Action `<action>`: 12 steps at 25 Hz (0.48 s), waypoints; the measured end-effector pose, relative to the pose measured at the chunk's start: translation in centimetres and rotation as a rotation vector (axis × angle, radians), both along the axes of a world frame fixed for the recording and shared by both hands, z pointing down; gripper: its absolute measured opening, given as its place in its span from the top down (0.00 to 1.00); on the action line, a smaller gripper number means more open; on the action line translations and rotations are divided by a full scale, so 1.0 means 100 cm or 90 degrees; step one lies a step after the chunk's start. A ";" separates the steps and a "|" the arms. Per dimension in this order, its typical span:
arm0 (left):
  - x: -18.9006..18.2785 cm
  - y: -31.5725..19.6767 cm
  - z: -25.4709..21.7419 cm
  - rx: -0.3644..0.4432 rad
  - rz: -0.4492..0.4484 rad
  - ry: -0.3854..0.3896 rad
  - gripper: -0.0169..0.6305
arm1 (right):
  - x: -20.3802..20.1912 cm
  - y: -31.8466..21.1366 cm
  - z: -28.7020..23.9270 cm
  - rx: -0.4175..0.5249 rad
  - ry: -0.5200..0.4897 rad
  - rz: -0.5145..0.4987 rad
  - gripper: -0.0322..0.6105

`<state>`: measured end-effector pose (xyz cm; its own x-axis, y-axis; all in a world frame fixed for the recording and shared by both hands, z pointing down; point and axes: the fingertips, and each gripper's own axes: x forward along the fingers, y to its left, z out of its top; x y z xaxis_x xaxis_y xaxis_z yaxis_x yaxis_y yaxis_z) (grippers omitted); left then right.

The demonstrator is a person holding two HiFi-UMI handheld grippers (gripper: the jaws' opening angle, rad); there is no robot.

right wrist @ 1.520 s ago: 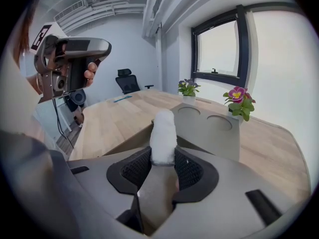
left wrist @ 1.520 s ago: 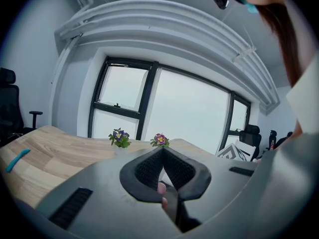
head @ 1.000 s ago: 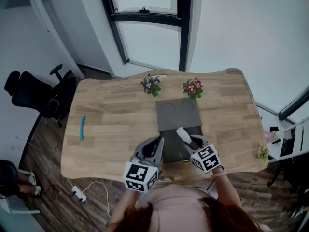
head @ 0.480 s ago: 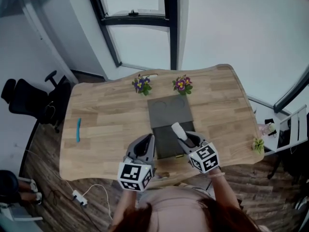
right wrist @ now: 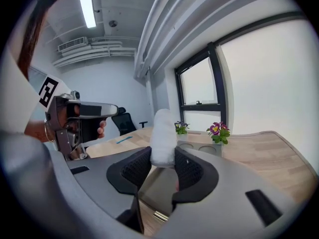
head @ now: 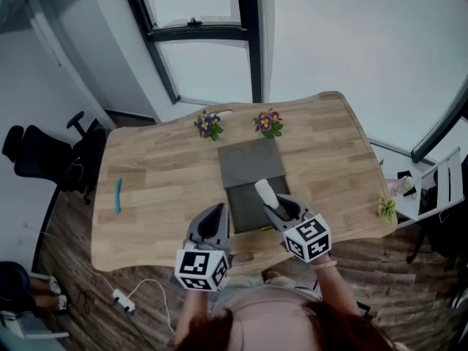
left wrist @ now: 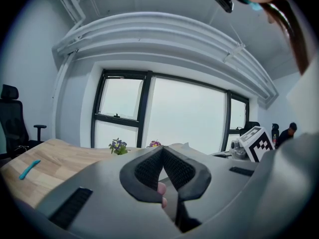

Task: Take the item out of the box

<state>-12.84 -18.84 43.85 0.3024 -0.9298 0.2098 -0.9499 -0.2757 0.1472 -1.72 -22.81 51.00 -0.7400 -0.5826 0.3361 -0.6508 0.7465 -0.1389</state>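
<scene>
The bench shows light wood grain. The box is dark grey; the item is white. The left gripper and right gripper are grey with black pads and black-and-white square markers. 2 flower clusters are purple with green leaves. 1 strip is turquoise.

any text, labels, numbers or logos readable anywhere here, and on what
No words, numbers or brands can be read in any view.
Left cube, on the left hand-held gripper: black-and-white square marker, no letters.
Right cube, on the right hand-held gripper: same kind of marker, no letters.
White item, held in the right jaws: blank.
Grey box: no print visible.
</scene>
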 end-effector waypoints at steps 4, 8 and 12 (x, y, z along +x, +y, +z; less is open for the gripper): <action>0.006 0.009 -0.004 0.003 -0.001 0.002 0.97 | 0.003 0.009 -0.016 0.016 -0.012 0.001 0.74; 0.009 0.018 -0.009 0.011 -0.005 -0.003 0.97 | 0.007 0.020 -0.030 0.029 -0.019 0.004 0.74; 0.014 0.026 -0.014 0.019 -0.011 -0.007 0.97 | 0.011 0.031 -0.040 0.046 -0.019 0.001 0.74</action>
